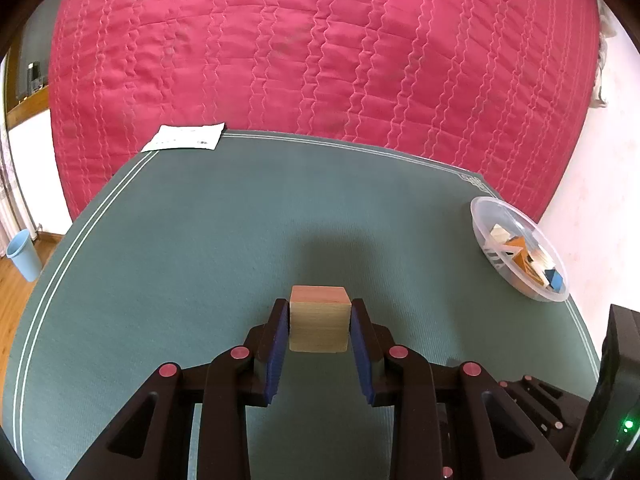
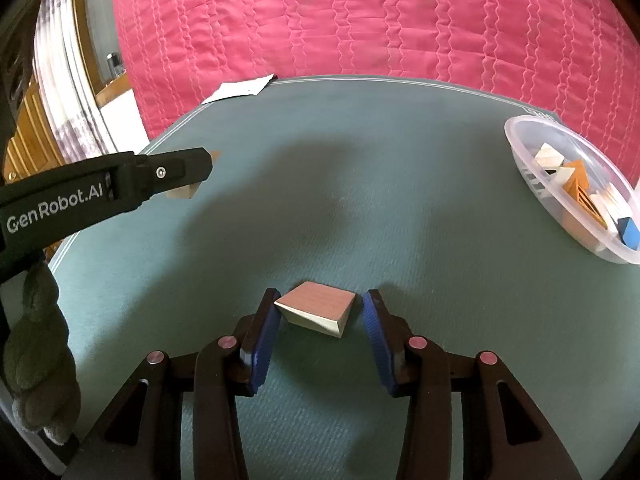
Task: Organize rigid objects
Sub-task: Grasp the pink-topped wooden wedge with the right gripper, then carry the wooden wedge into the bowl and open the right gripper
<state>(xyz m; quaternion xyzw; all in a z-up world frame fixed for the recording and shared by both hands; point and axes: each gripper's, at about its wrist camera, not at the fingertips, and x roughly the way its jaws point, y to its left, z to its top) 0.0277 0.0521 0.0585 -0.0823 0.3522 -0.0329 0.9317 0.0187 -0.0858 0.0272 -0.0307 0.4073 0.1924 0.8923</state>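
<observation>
A plain wooden cube (image 1: 319, 322) sits between the blue pads of my left gripper (image 1: 320, 306), which is shut on it just above the green mat (image 1: 224, 220). The right wrist view shows that same left gripper (image 2: 200, 178) from the side at the left, with the cube (image 2: 188, 192) peeking out behind its black finger. My right gripper (image 2: 322, 296) stands open around a wooden wedge block (image 2: 316, 310) lying on the mat. The wedge's left corner is against the left pad, and a gap shows at the right pad.
A clear plastic bowl (image 2: 520, 124) holding several wooden and coloured blocks stands at the mat's right edge, also visible as the bowl (image 1: 482, 208). A white paper (image 1: 184, 138) lies at the far left corner. Pink quilt (image 1: 320, 48) lies beyond. A gloved hand (image 2: 40, 340) holds the left tool.
</observation>
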